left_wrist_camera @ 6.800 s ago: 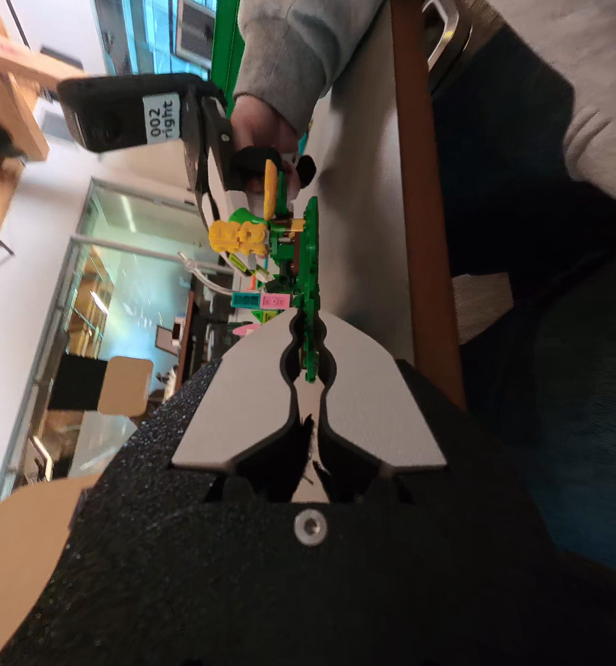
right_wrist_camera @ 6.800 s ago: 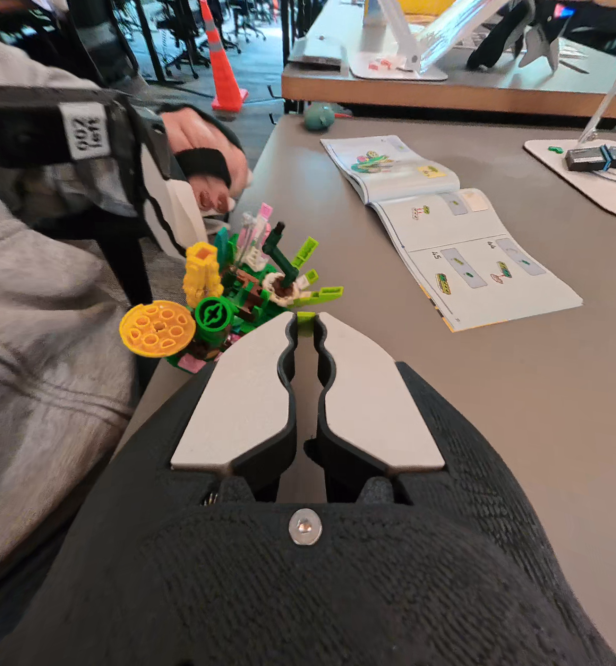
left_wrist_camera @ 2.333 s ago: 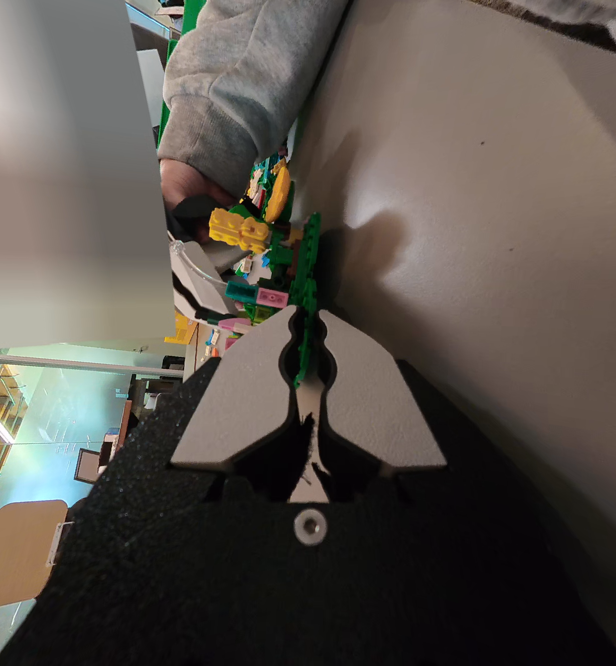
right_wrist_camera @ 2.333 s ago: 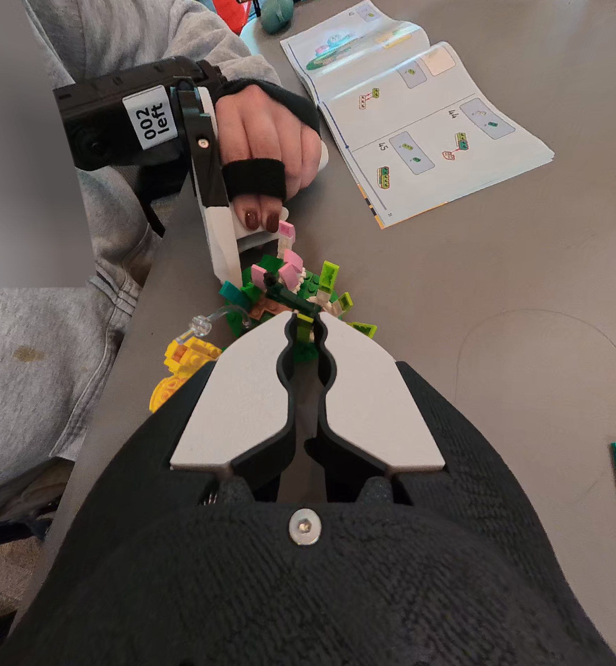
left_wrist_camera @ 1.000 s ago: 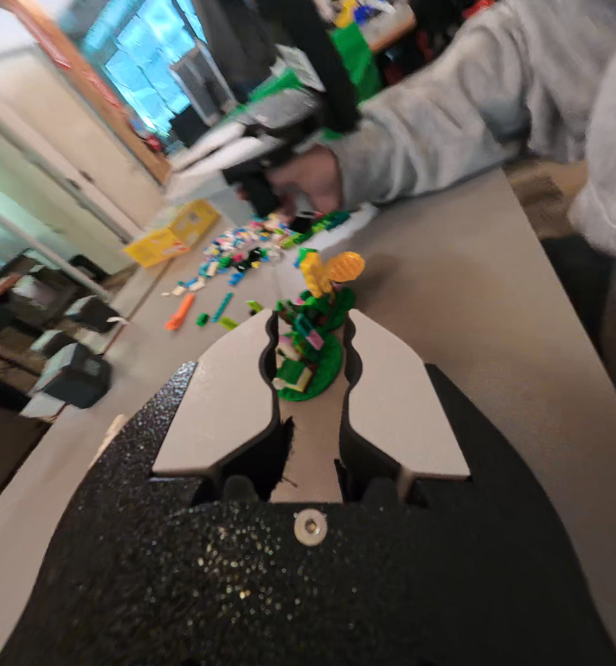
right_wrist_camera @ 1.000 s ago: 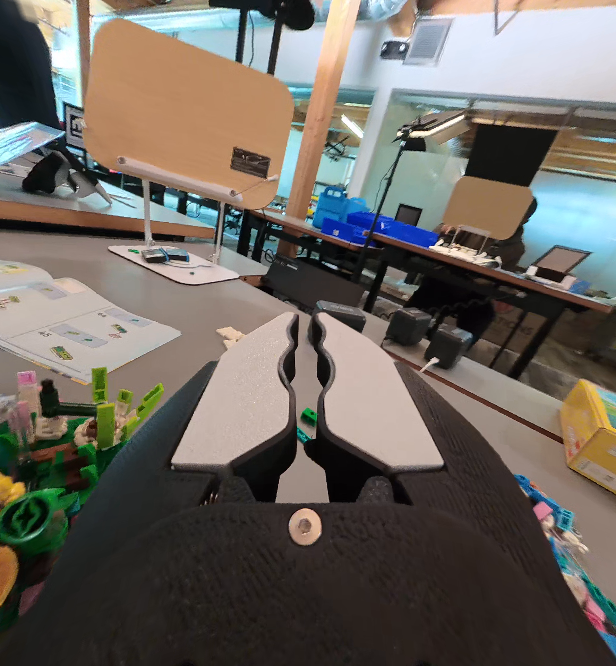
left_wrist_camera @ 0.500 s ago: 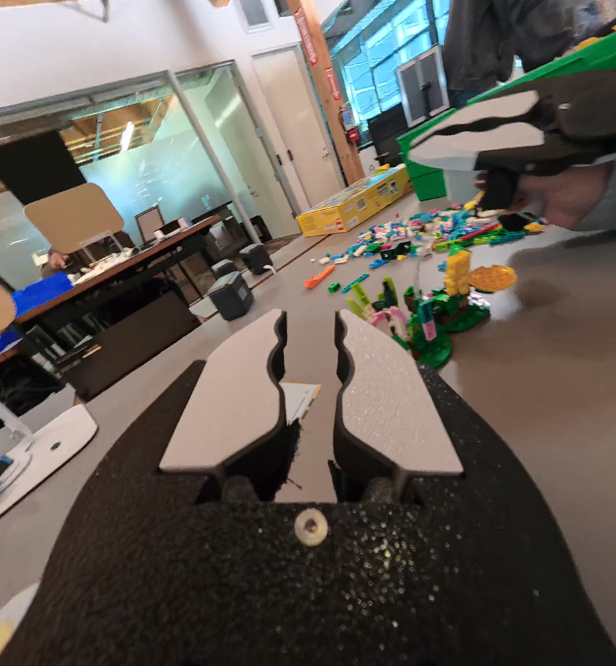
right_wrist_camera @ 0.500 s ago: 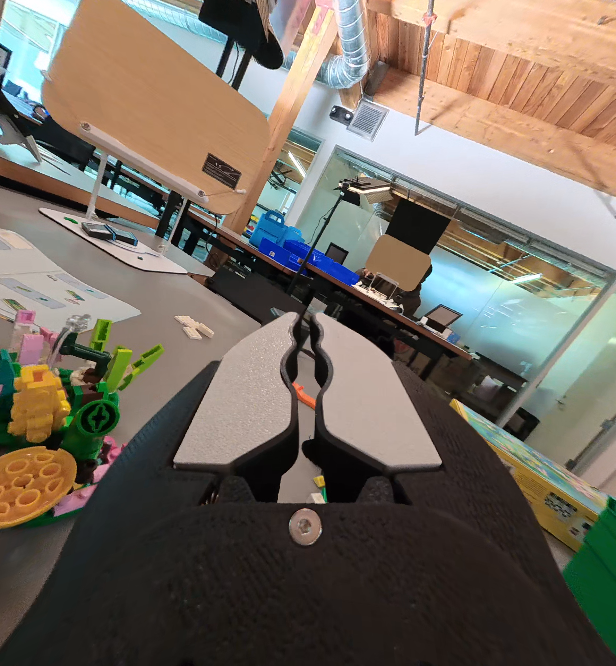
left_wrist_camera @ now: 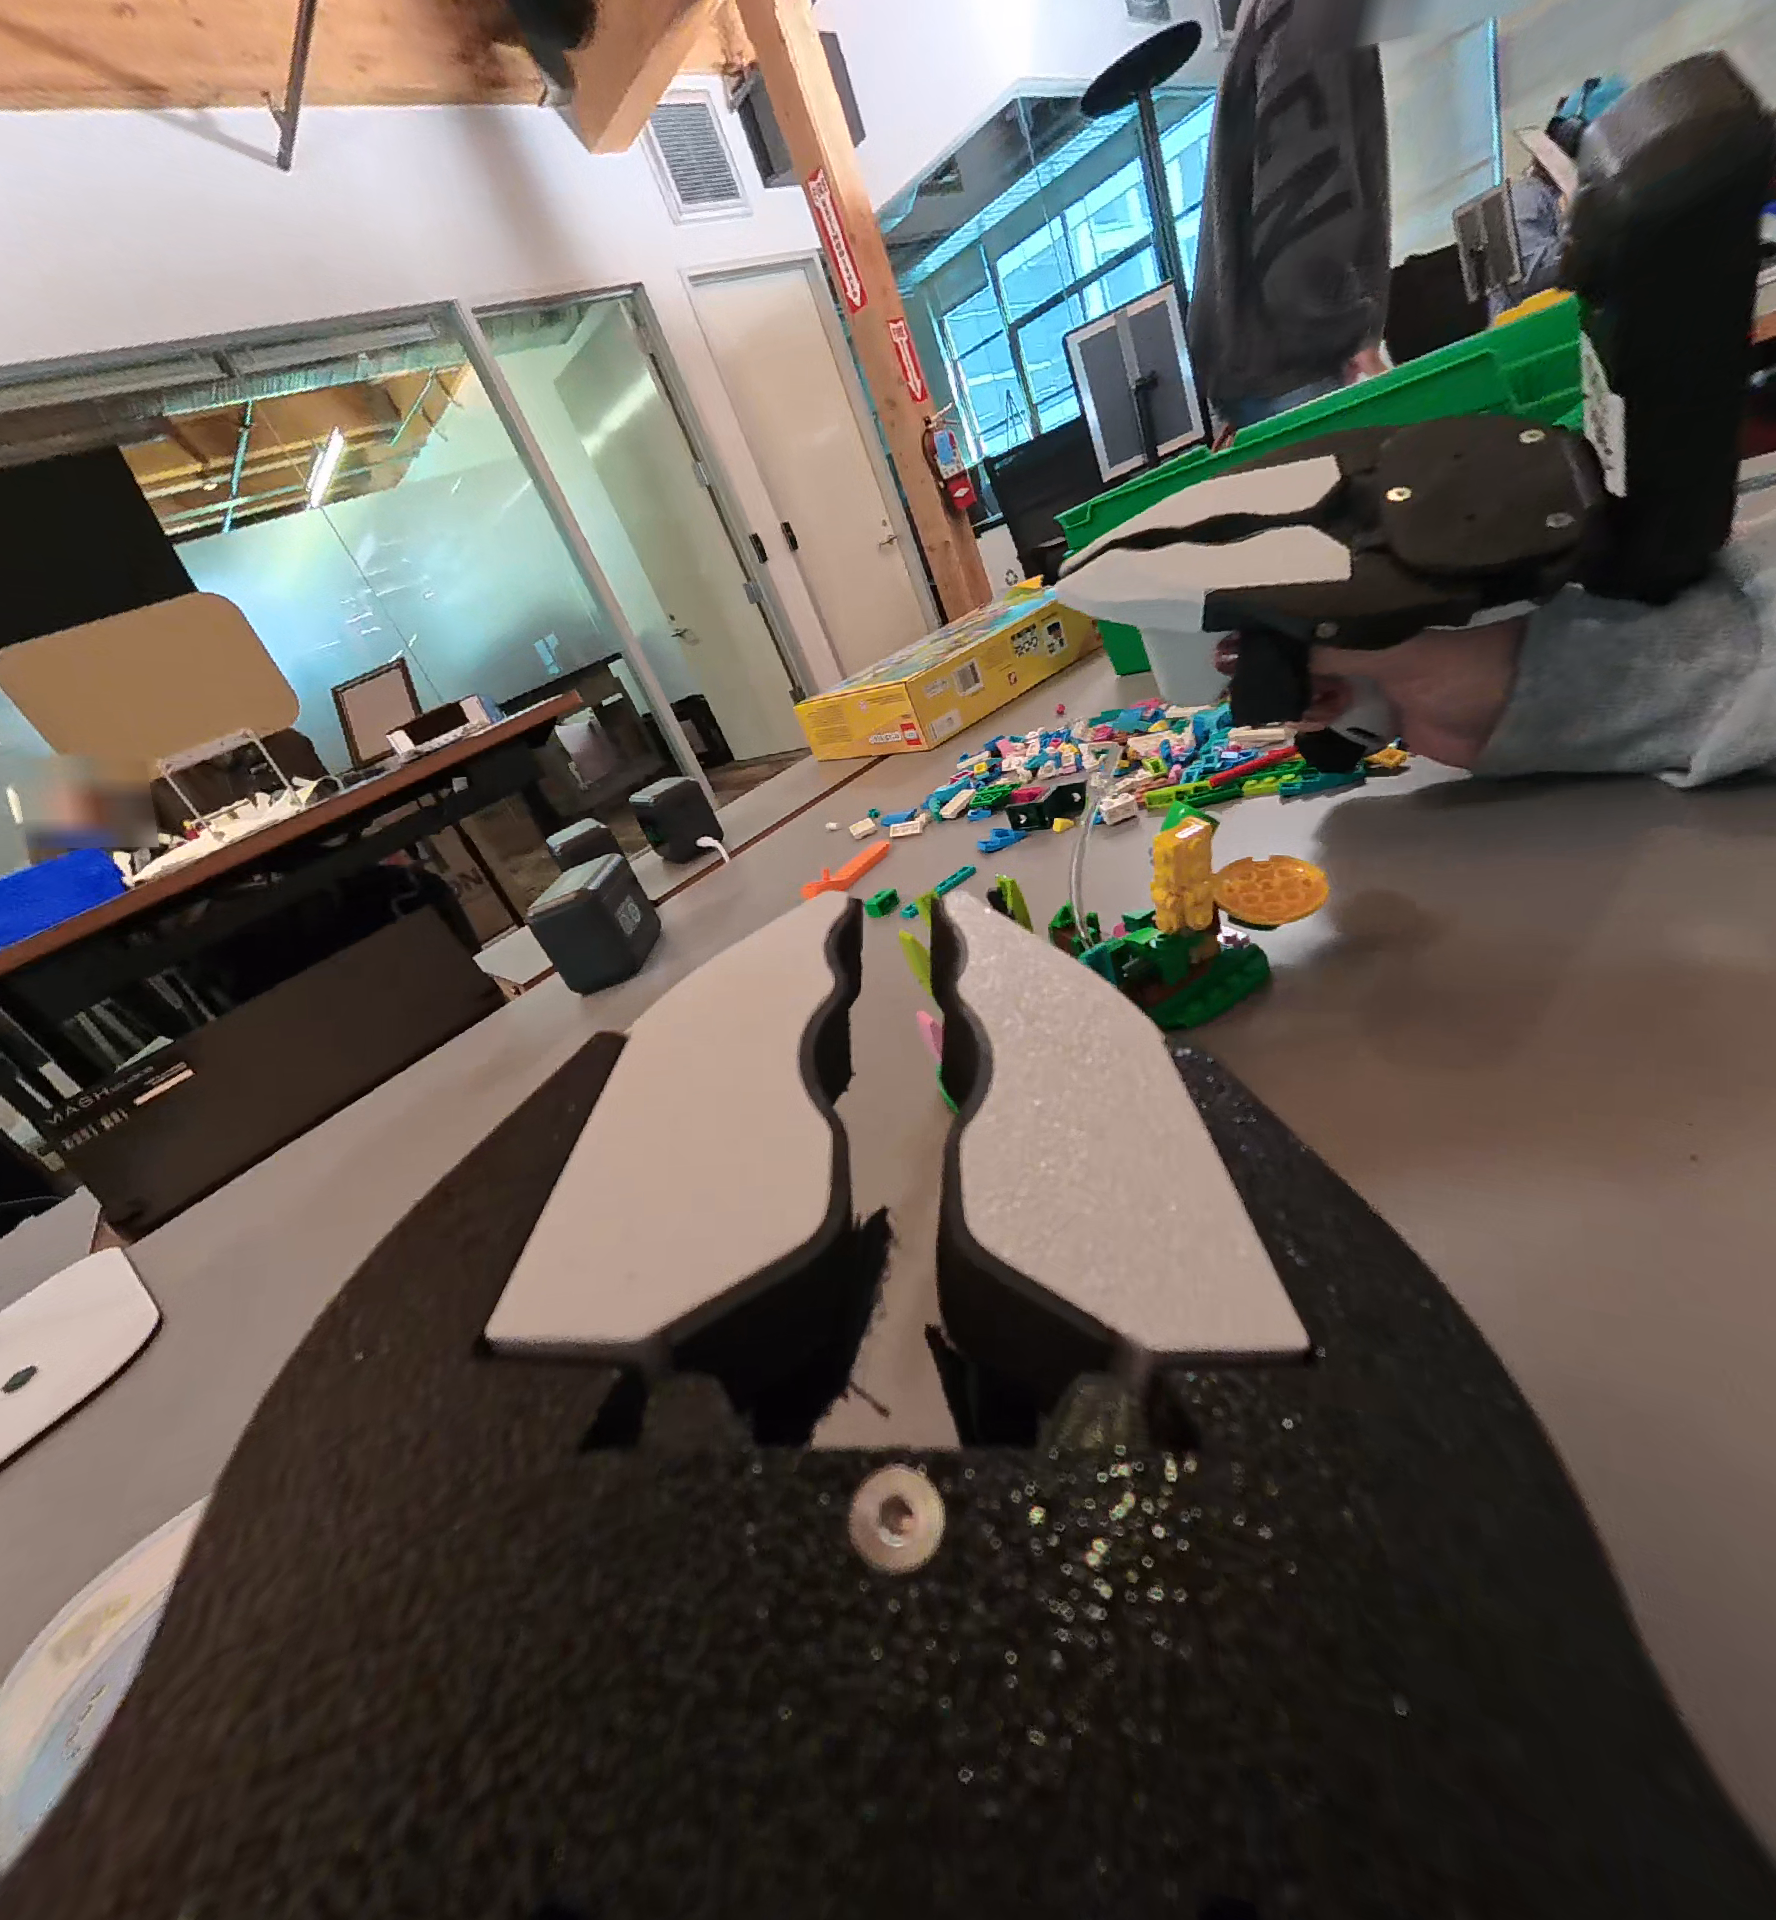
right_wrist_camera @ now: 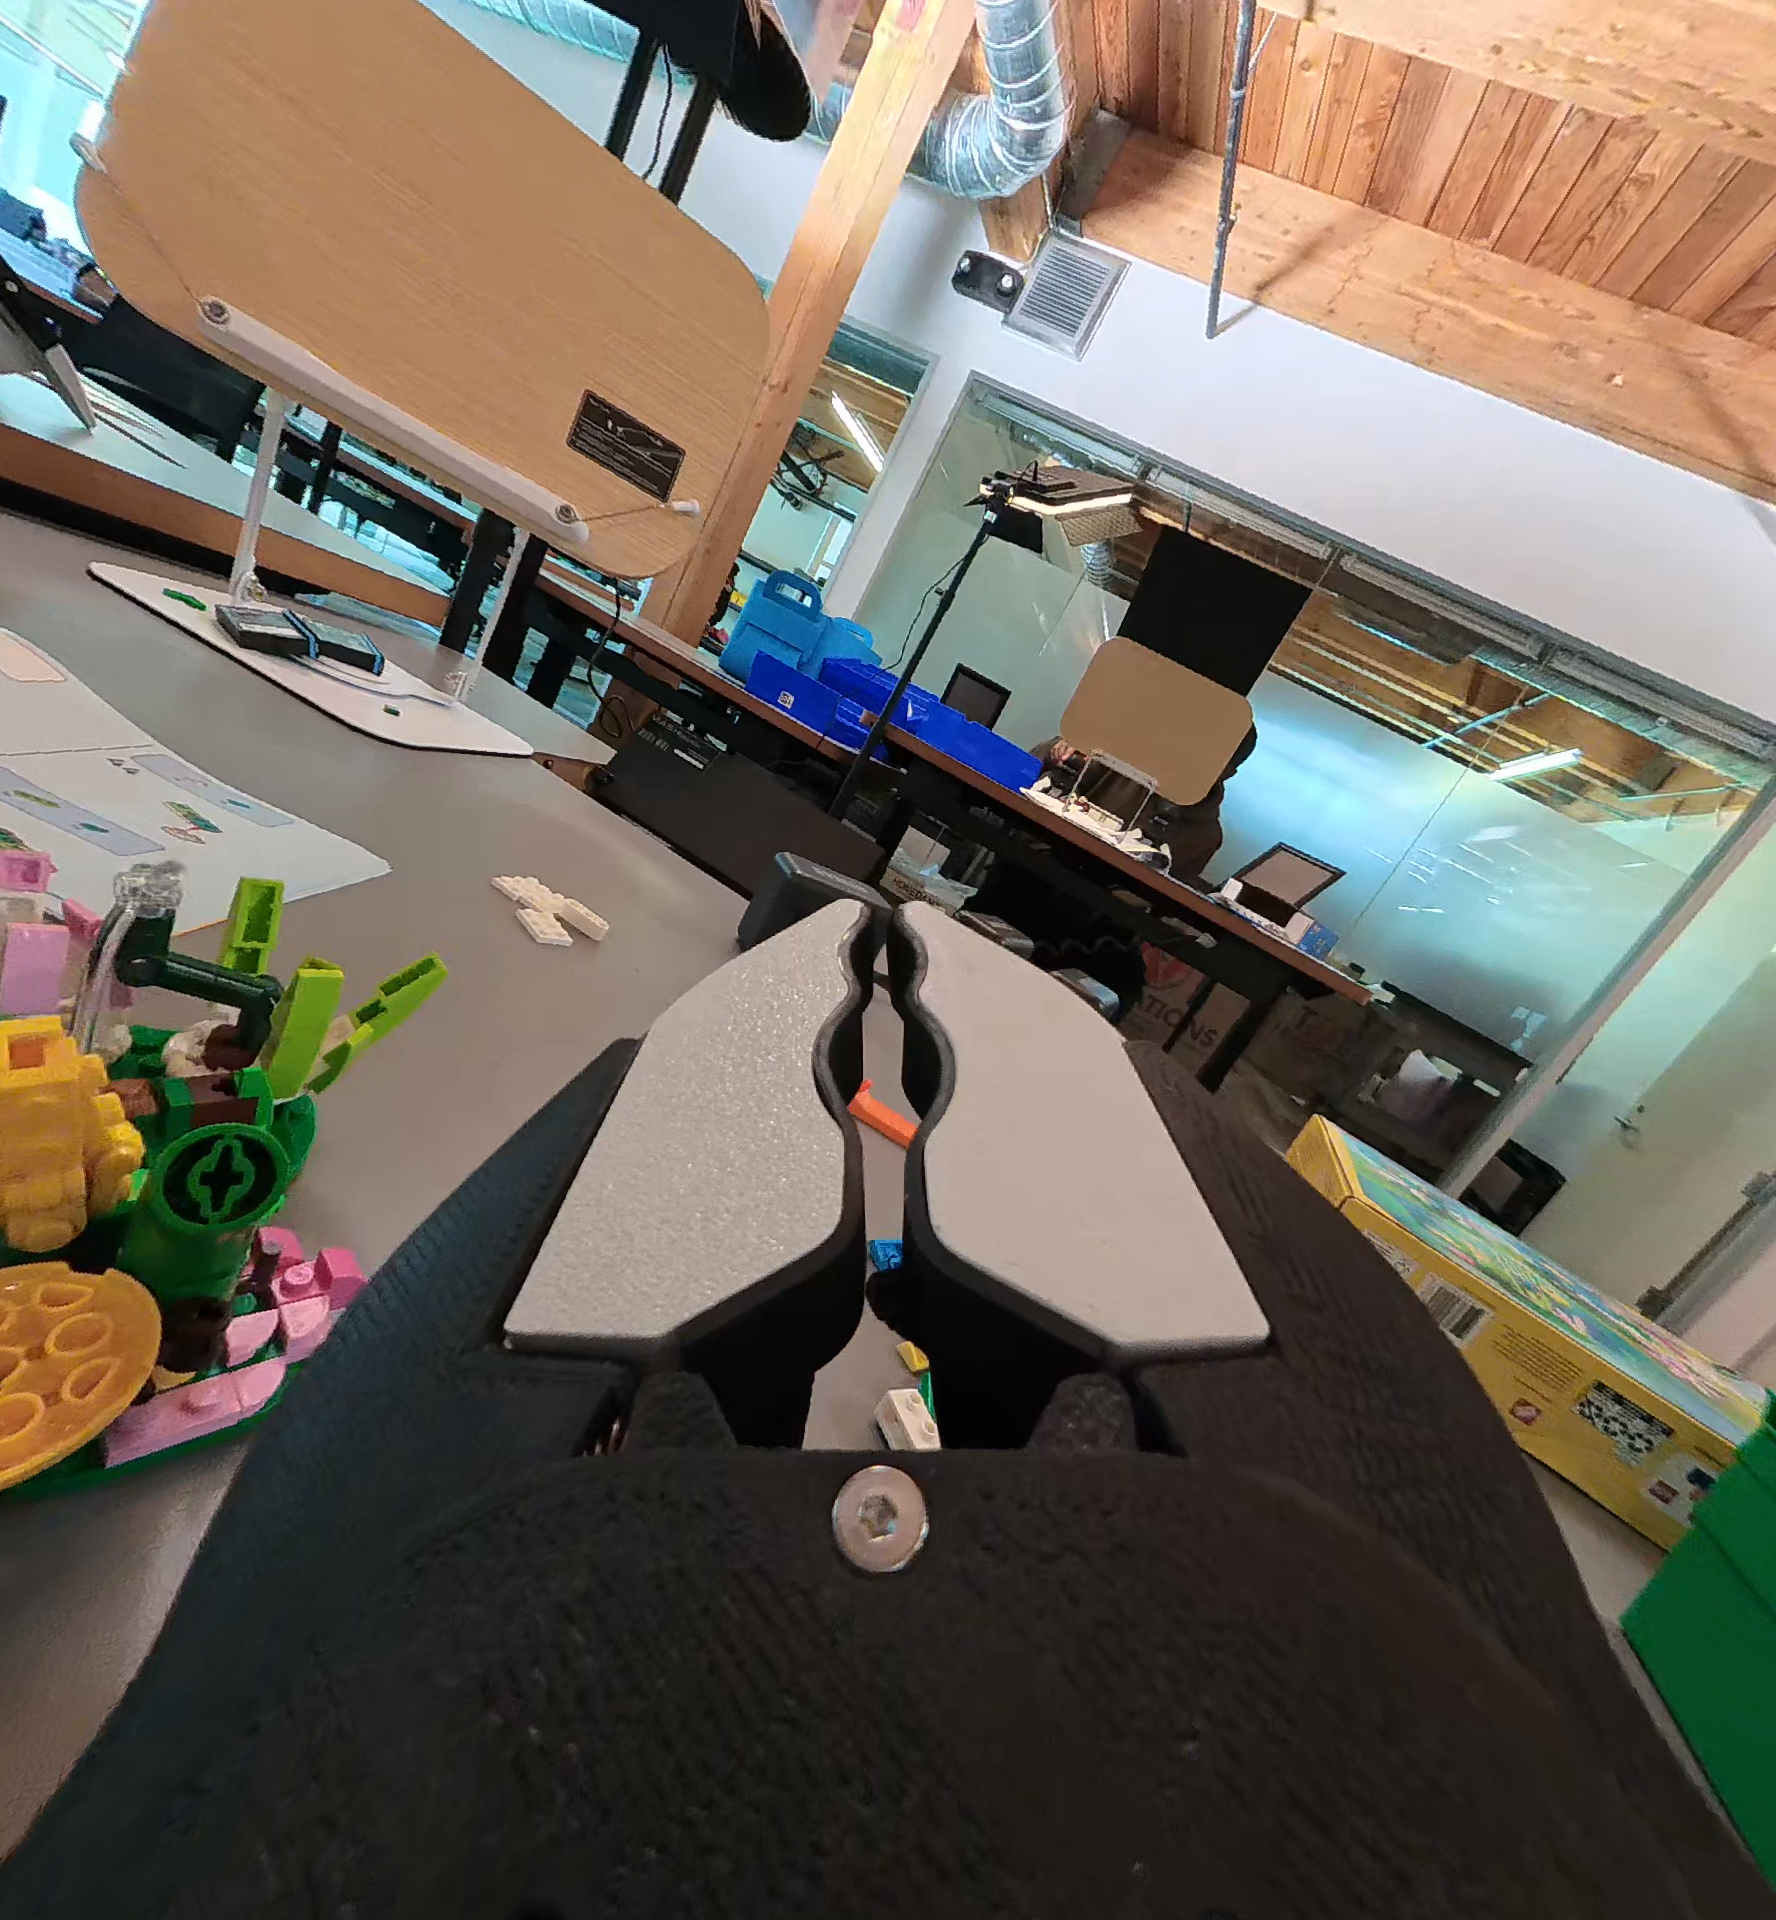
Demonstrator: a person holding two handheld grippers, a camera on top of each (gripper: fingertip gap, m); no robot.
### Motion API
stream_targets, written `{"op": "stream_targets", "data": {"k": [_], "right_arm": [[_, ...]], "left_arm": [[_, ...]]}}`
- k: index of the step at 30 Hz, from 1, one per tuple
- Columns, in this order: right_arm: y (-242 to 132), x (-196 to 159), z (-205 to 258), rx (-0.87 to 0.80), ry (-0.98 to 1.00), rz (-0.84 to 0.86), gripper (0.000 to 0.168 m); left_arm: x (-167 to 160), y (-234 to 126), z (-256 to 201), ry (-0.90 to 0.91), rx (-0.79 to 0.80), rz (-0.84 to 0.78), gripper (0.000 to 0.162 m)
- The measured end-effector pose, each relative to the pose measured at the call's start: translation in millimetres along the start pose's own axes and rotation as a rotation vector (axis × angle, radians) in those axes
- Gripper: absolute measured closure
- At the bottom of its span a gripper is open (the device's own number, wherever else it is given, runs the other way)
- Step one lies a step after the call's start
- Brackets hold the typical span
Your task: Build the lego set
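On the grey table (left_wrist_camera: 1486, 1091) we rest the green-based brick garden model (left_wrist_camera: 1175, 961) freestanding; left gripper (left_wrist_camera: 896, 914) slightly apart, right gripper (right_wrist_camera: 882, 914) nearly together, both empty, freed for part-picking.

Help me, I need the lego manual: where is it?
The open booklet lies on the grey table at the right wrist view's left edge, just behind the flower model.

Green, yellow and pink lego model (right_wrist_camera: 125, 1174); grey table (left_wrist_camera: 1549, 1091); yellow box (right_wrist_camera: 1528, 1340).
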State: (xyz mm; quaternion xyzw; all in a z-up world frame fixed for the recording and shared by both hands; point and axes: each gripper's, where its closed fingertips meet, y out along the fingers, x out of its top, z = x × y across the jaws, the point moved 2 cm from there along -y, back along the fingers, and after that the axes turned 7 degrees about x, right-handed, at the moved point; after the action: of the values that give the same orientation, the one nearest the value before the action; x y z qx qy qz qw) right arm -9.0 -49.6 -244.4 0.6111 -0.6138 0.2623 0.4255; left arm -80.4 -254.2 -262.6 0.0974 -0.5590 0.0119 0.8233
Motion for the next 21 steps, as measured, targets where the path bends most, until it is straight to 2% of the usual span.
{"op": "stream_targets", "data": {"k": [12,15,17,21], "right_arm": [[1,0,7,0.061,0.012,-0.009,0.168],[3,-9,8,0.070,0.053,0.059,0.168],[5,-17,13,0.131,0.089,0.125,0.168],[1,-12,23,0.327,0.100,0.147,0.161]], "left_arm": [[0,-2,-2,0.020,-0.009,-0.003,0.158],[-1,-2,-3,0.032,-0.022,-0.002,0.162],[-2,-2,-3,0.037,-0.030,-0.002,0.162],[-2,0,-7,0.055,-0.041,0.004,0.162]]}}
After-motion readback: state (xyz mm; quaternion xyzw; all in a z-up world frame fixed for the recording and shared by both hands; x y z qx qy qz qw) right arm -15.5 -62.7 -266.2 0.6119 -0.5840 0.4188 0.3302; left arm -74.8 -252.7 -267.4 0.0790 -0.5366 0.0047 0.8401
